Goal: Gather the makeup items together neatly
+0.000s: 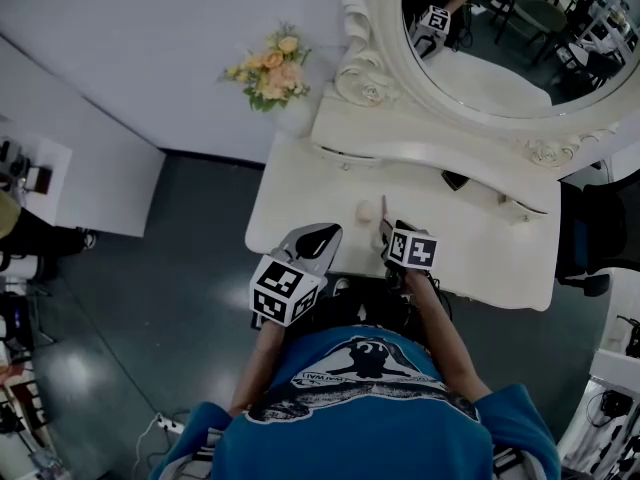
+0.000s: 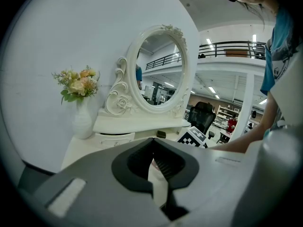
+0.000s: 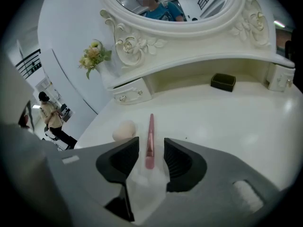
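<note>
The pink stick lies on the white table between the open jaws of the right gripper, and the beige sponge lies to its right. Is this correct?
Not quite. The right gripper view shows the beige sponge to the left of the pink stick, not its right. The rest holds: the stick lies on the white table between the open jaws of the right gripper.
</note>
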### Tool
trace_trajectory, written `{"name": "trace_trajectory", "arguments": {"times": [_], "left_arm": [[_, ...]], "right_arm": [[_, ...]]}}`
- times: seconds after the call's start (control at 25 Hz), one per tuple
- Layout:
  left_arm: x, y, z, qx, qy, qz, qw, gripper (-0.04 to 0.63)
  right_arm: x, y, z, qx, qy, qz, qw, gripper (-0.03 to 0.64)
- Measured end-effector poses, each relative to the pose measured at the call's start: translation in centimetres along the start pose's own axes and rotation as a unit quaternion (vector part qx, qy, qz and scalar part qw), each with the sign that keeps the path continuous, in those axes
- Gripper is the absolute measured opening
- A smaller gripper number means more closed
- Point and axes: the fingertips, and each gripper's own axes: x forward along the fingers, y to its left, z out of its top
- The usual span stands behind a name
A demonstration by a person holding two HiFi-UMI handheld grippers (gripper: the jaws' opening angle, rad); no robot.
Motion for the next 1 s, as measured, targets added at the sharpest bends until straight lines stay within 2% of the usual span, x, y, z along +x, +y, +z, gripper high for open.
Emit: {"name": "trace_trajectory", "arguments": {"times": [0.24, 0.44, 0.72, 1.0], "left_arm": [[0.6, -0.9, 0.2, -0.001, -0.004, 0.004, 1.0, 0.014], [1.4, -2.4, 0.5, -0.001, -0.006, 0.005, 1.0, 0.014], [3.2, -4.1, 1.3, -0.004, -0.006, 0.019, 0.9998, 0.014], [4.4, -5.9, 0.8, -0.006, 0.013, 0.038, 0.9992, 0.014]], "right_arm": [[-2.2, -2.9, 3.2, -0.067, -0.067, -0.006, 0.995, 0.178], [-3.4, -7.6, 5.6, -0.105, -0.098, -0.031, 0.989, 0.21], [-3.1, -14.1, 8.0, -0.141, -0.096, -0.08, 0.982, 0.227], [-1.9, -17.1, 10.5, -0.151, -0.093, -0.086, 0.98, 0.227]]}}
